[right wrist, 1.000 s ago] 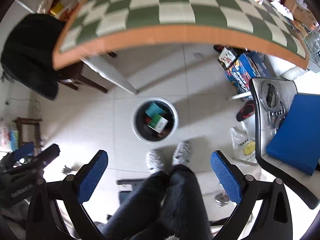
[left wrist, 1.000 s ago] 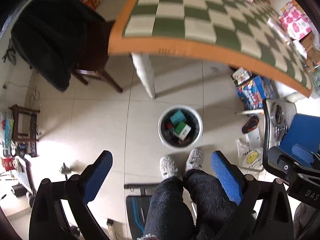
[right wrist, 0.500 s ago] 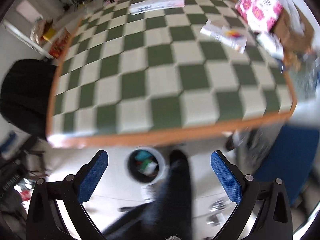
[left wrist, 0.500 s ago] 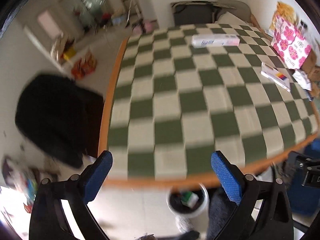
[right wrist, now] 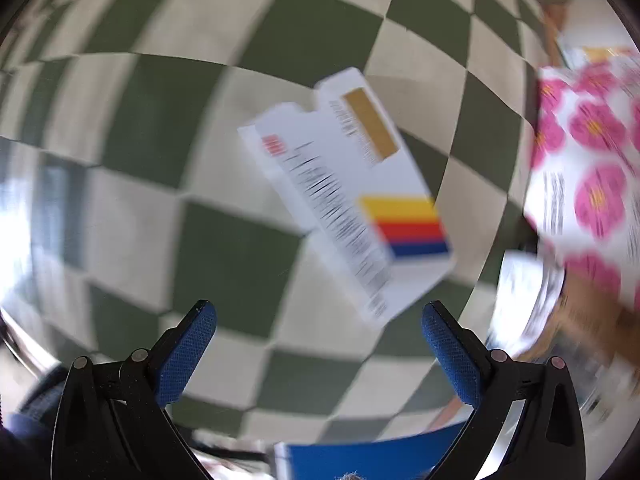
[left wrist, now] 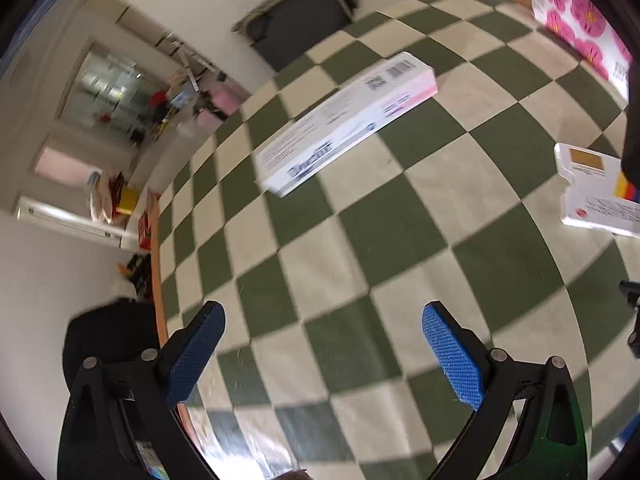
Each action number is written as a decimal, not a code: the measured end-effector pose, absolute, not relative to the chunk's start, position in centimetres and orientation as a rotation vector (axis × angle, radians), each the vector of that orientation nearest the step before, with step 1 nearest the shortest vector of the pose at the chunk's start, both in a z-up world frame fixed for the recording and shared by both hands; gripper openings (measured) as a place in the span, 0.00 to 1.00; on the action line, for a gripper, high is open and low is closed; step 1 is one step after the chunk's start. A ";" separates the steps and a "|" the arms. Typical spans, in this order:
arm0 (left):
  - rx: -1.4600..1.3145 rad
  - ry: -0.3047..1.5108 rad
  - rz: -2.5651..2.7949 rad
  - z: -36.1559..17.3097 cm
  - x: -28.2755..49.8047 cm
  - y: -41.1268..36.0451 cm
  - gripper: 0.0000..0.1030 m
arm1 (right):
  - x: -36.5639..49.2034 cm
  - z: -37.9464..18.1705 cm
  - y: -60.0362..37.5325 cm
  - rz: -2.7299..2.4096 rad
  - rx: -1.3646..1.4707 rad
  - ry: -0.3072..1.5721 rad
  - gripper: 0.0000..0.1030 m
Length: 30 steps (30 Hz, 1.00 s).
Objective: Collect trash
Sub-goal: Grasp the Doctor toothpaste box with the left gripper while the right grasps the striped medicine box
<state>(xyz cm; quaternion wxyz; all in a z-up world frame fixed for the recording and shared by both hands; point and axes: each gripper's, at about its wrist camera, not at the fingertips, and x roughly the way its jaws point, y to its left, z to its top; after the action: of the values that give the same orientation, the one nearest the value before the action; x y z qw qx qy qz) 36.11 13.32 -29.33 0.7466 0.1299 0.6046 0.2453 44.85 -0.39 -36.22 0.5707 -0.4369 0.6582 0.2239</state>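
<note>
A long white and pink carton (left wrist: 346,120) lies flat on the green and cream checked table (left wrist: 360,280), well ahead of my left gripper (left wrist: 320,344), which is open and empty above the table. A white carton with yellow, red and blue stripes (right wrist: 352,192) lies on the table (right wrist: 160,160) just ahead of my right gripper (right wrist: 318,340), which is open and empty. The striped carton also shows at the right edge of the left wrist view (left wrist: 596,192). The trash bin is out of view.
A white box with pink flowers (right wrist: 592,168) stands right of the striped carton; it also shows in the left wrist view (left wrist: 576,16). A dark chair (left wrist: 300,20) stands at the table's far side. The table's orange edge (left wrist: 156,272) runs along the left.
Both grippers have swung up from the floor bin and over the table. The cartons are now much closer in both views. Both grippers stay open.
</note>
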 end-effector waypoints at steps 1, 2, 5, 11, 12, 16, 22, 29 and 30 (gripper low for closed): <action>0.296 1.333 0.527 -29.8 37.0 13.5 0.98 | 46.1 -37.4 -0.2 0.540 -1.067 1.565 1.00; 0.301 1.340 0.521 -30.0 37.5 13.6 0.98 | 46.8 -38.1 -0.1 0.556 -1.088 1.581 1.00; 0.309 1.358 0.500 -30.7 39.1 14.1 0.98 | 48.9 -39.5 0.2 0.636 -1.123 1.643 1.00; 0.339 1.379 0.455 -31.0 41.0 14.3 0.98 | 52.0 -39.3 0.3 0.706 -1.040 1.692 0.92; 0.349 1.380 0.444 -30.8 41.4 14.4 0.98 | 52.3 -39.1 0.3 0.695 -1.022 1.691 0.88; 0.417 1.375 0.372 -30.6 43.0 15.0 0.98 | 55.2 -37.7 -0.9 0.594 -0.751 1.711 0.85; 0.701 1.359 0.189 -31.2 47.6 15.9 0.98 | 60.2 -35.9 -2.8 0.400 -0.336 1.705 0.85; 0.816 1.490 -0.034 -34.3 51.3 16.8 0.97 | 63.2 -36.2 -1.4 0.304 -0.254 1.727 0.91; 0.809 1.500 -0.054 -34.7 51.2 17.2 0.97 | 63.5 -36.2 -1.1 0.299 -0.262 1.725 0.93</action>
<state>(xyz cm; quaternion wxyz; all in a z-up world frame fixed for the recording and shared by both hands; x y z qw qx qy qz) 51.23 17.22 -34.67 0.6579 0.3573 0.6625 -0.0238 63.50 -1.11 -36.18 0.6332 -0.1144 0.7542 0.1308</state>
